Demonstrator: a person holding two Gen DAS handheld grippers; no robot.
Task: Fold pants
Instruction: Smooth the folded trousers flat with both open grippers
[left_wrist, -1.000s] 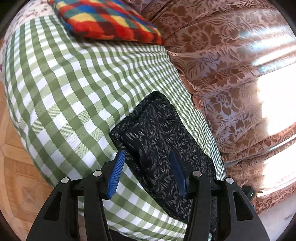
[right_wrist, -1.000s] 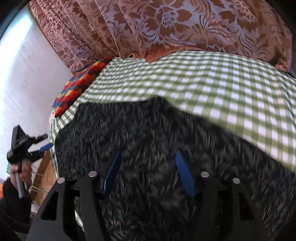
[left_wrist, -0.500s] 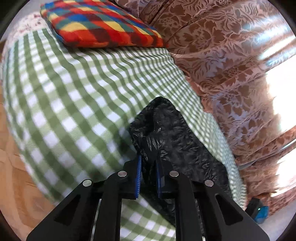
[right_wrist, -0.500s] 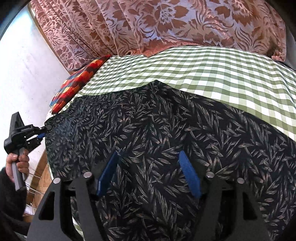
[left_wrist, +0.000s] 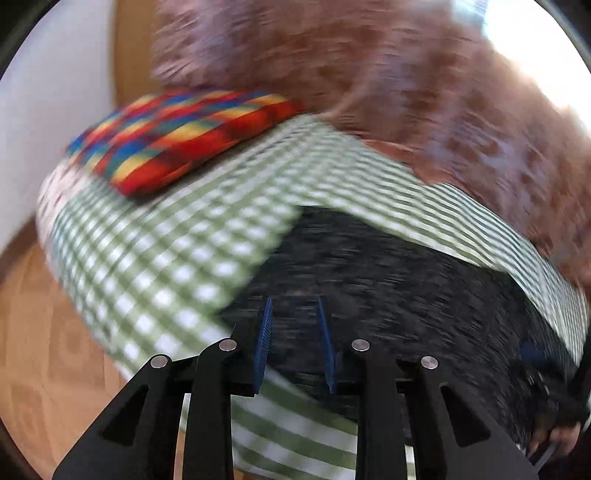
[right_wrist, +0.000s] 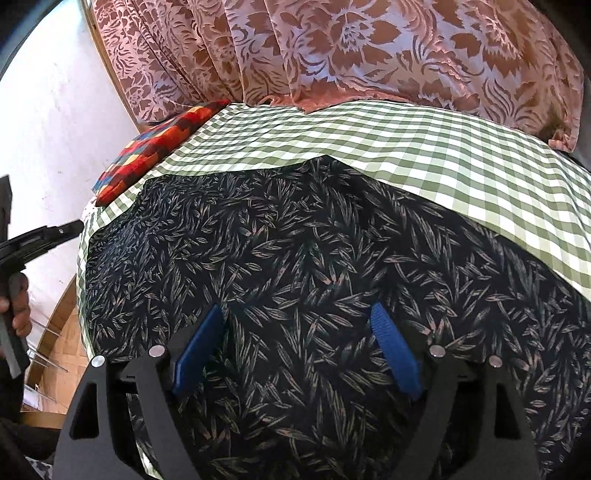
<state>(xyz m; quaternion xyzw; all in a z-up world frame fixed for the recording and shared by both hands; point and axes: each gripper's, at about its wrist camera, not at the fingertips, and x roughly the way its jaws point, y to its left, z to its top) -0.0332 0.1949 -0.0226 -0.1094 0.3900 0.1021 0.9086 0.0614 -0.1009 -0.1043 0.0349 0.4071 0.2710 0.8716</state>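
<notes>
The dark leaf-print pants (right_wrist: 314, 258) lie spread flat on the green-checked bed cover (right_wrist: 461, 166). My right gripper (right_wrist: 297, 347) hovers open over the near part of the pants, with its blue pads wide apart and nothing between them. The left wrist view is blurred by motion. There, my left gripper (left_wrist: 293, 332) stands partly open just over the left edge of the pants (left_wrist: 388, 280), with a gap between the pads. From the right wrist view, the left gripper (right_wrist: 62, 232) is beside the pants' left corner, held by a hand (right_wrist: 18, 306).
A bright multicoloured checked pillow (left_wrist: 177, 140) lies at the far left end of the bed. A floral brown curtain (right_wrist: 369, 48) hangs behind the bed. Wooden floor (left_wrist: 33, 350) and a white wall (right_wrist: 55, 110) lie to the left.
My left gripper had shut on the pants' edge and pulled it left; now its pads have parted and the pants lie flatter. The left camera has swung. My right gripper stays open.
</notes>
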